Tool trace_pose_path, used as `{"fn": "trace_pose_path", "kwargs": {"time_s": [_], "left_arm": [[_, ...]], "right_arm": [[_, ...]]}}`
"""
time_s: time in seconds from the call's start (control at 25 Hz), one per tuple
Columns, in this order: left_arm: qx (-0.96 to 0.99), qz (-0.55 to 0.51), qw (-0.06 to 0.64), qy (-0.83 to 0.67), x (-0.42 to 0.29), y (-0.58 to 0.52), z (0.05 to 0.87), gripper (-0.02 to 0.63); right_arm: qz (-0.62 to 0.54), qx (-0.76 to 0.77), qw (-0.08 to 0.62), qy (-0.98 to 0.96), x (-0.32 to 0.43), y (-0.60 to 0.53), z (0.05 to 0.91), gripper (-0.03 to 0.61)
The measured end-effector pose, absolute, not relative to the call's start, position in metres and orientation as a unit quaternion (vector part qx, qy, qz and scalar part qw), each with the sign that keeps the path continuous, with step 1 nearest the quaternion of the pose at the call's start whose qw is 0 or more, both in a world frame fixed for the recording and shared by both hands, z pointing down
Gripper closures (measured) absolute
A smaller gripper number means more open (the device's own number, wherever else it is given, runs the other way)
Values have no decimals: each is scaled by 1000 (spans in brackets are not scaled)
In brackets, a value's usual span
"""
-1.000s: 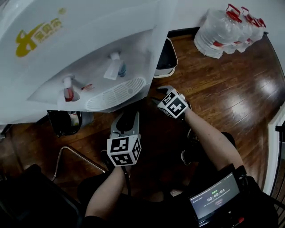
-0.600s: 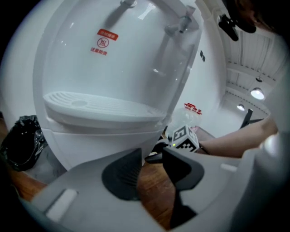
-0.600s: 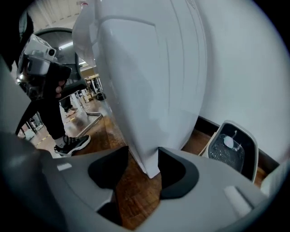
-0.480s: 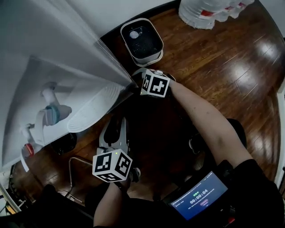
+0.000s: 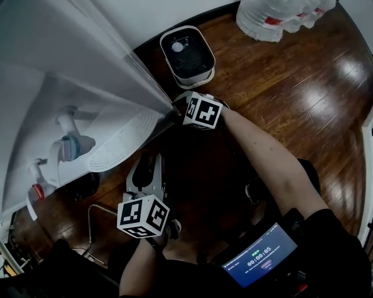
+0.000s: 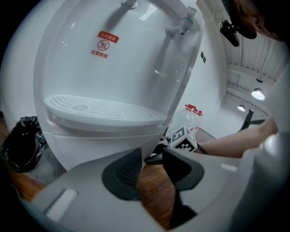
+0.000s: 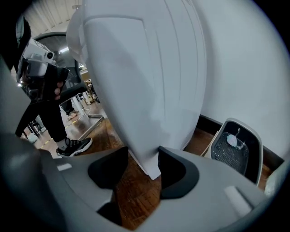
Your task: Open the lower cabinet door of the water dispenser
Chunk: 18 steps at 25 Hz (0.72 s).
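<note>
The white water dispenser [image 5: 70, 87] fills the left of the head view, its drip tray [image 5: 119, 142] jutting toward me. My right gripper [image 5: 182, 105] is at the dispenser's near right corner. In the right gripper view it [image 7: 136, 170] stands open, and the bottom corner of the white lower cabinet panel [image 7: 152, 163] sits between the jaws. My left gripper [image 5: 147, 166] hangs lower, in front of the dispenser. It [image 6: 152, 165] is open with nothing in it and points at the lower cabinet front [image 6: 90, 147] under the drip tray [image 6: 99, 111].
A white bin with a dark inside [image 5: 187, 52] stands against the wall right of the dispenser, also in the right gripper view [image 7: 235, 149]. Water bottles [image 5: 280, 14] lie at the top right. A black bag [image 6: 20, 142] and a metal frame [image 5: 96, 218] are on the left.
Over the second my right gripper went to the dispenser's corner and the head view swung down; in the last half second both grippers stayed almost still.
</note>
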<state>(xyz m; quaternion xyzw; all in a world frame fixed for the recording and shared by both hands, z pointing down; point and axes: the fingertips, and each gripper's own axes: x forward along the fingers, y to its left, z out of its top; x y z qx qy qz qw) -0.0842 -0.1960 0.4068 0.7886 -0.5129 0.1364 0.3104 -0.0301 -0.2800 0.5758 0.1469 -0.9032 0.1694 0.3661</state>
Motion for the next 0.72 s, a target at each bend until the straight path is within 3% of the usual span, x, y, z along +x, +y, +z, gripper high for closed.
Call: {"fn": "trace_pose_path", "kwargs": {"time_s": [0.48, 0.72], "left_arm": [[786, 144, 293, -525, -86, -199, 406, 450], [769, 130, 327, -534, -91, -184, 410, 451]], "right_arm": [[187, 129, 376, -898, -22, -249, 576, 373], [153, 90, 406, -897, -15, -221, 562, 377]]}}
